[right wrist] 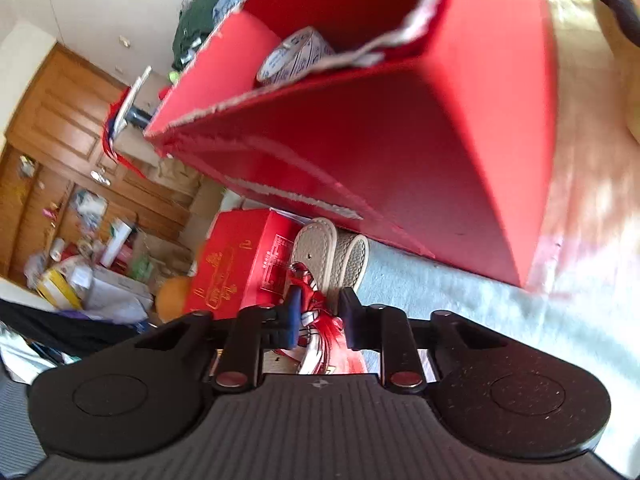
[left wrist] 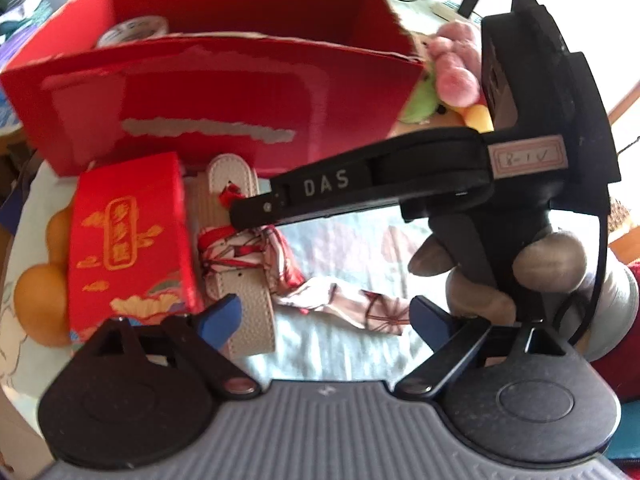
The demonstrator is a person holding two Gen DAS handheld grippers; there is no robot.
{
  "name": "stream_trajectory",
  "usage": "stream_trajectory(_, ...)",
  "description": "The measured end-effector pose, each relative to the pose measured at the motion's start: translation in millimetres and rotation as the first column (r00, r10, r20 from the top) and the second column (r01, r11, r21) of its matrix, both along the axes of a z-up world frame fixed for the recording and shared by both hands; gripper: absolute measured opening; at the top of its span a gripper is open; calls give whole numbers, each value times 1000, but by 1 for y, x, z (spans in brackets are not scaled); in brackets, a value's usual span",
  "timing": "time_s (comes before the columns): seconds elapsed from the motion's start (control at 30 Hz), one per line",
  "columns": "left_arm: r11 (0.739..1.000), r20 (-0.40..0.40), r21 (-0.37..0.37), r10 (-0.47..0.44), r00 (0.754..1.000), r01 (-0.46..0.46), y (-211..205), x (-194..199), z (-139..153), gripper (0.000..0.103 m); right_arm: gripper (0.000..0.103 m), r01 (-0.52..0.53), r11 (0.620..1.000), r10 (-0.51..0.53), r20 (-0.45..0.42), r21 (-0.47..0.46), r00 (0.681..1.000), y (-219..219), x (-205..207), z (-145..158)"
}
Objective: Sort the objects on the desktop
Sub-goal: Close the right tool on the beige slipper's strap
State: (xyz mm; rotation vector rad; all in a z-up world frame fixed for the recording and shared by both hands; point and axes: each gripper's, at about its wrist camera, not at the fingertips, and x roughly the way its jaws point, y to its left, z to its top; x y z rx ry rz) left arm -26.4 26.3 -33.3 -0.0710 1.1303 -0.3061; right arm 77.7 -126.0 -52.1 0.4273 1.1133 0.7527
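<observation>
A large open red box [left wrist: 208, 96] stands at the back, with a roll of printed tape [left wrist: 132, 30] inside; both show in the right wrist view, box [right wrist: 400, 160] and tape [right wrist: 296, 58]. In front lie a beige strap [left wrist: 244, 280] tied with a red-and-white patterned scarf [left wrist: 320, 296] and a small red gift box [left wrist: 128, 240]. My left gripper [left wrist: 324, 316] is open above the scarf. My right gripper [left wrist: 240, 216] reaches in from the right, its tips at the scarf knot. In its own view my right gripper [right wrist: 320, 312] is shut on the scarf [right wrist: 316, 320] by the strap [right wrist: 320, 248].
Oranges [left wrist: 40, 292] lie left of the gift box on a pale cloth [left wrist: 352, 240]. A plush toy [left wrist: 456, 76] sits right of the red box. A wooden cabinet [right wrist: 60, 152] and clutter stand beyond the table.
</observation>
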Motion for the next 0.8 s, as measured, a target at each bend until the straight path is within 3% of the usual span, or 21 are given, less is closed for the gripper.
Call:
stream_trajectory(0.3,997,1,71,-33,999,33,-6,18,-6,92,19,75,997,-75,-15,22,997,-47,-15,6)
stream_trajectory(0.33,996,-6,75,-37,999,38,-7,20,-9,92,16,84,996,-83,-21,22,996,-51,-16,5)
stream_trajectory(0.37,997,-15,71,-40,999,41,-10,23,-12,89,7,87,996,-87,-22,19,996,-53,-17,5)
stream_trajectory(0.43,998,-38,51,-41,998,43,-10,25,-19,83,7,104,995,-104,-22,1,994,-55,-18,3)
stream_trajectory(0.5,997,-39,63,-47,998,49,-13,25,-24,83,8,118,993,-118,-38,12,992,-57,-18,0)
stream_trajectory(0.6,997,-56,59,-40,998,44,-14,27,-29,82,21,127,991,-125,-56,37,991,-55,-18,-1)
stream_trajectory(0.67,999,-75,38,-28,997,31,-10,29,-35,81,38,139,990,-136,-60,39,989,-54,-18,-3)
stream_trajectory(0.73,999,-62,29,-21,998,23,-10,27,-34,81,49,140,990,-139,-65,20,988,-50,-17,-6)
stream_trajectory(0.8,999,-51,34,-18,999,20,-10,25,-34,81,52,140,990,-138,-73,26,988,-47,-15,-10)
